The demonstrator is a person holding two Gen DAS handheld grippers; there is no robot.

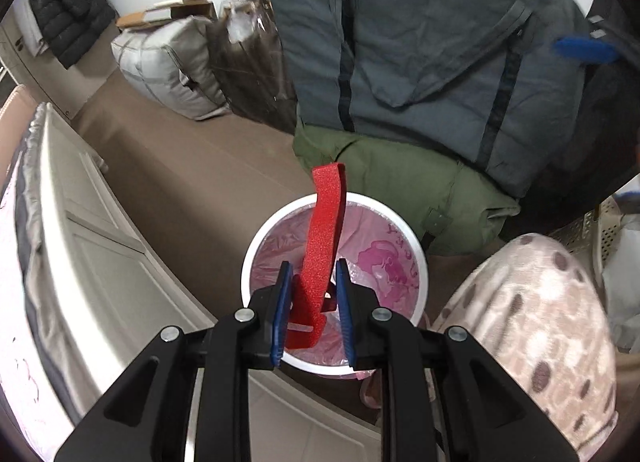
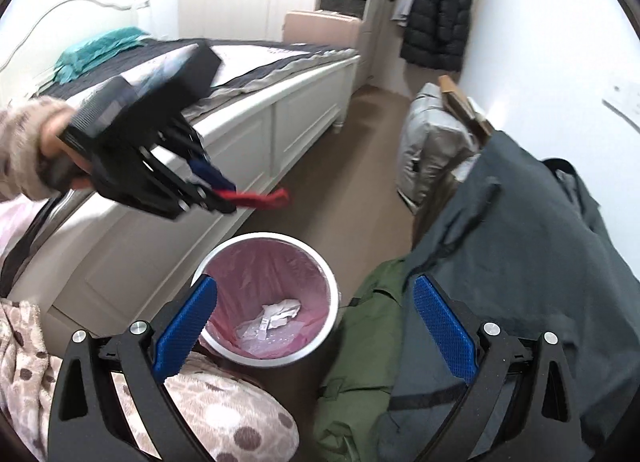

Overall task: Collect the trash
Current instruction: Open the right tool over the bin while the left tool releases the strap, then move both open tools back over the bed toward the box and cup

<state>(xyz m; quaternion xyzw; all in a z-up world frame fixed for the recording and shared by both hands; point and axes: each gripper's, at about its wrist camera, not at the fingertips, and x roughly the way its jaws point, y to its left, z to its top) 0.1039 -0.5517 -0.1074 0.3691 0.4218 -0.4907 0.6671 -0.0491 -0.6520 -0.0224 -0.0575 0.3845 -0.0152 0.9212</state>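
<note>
We see bare floor (image 2: 352, 149) between bed frame (image 2: 256, 129) and bags; our left gripper (image 1: 314, 282) pinches a red foam strip (image 1: 324, 238) over the pink-lined bin (image 2: 224, 350) holding crumpled paper (image 2: 276, 318); our right gripper's (image 2: 316, 326) jaws are spread, empty.

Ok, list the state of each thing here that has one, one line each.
Left gripper: shut on the red strip.
Red strip: held, hanging over the bin.
Right gripper: fingers wide open, empty.
Bin: open, pink liner, white paper scraps at the bottom.
Grey bag: lying on the green bag.
</note>
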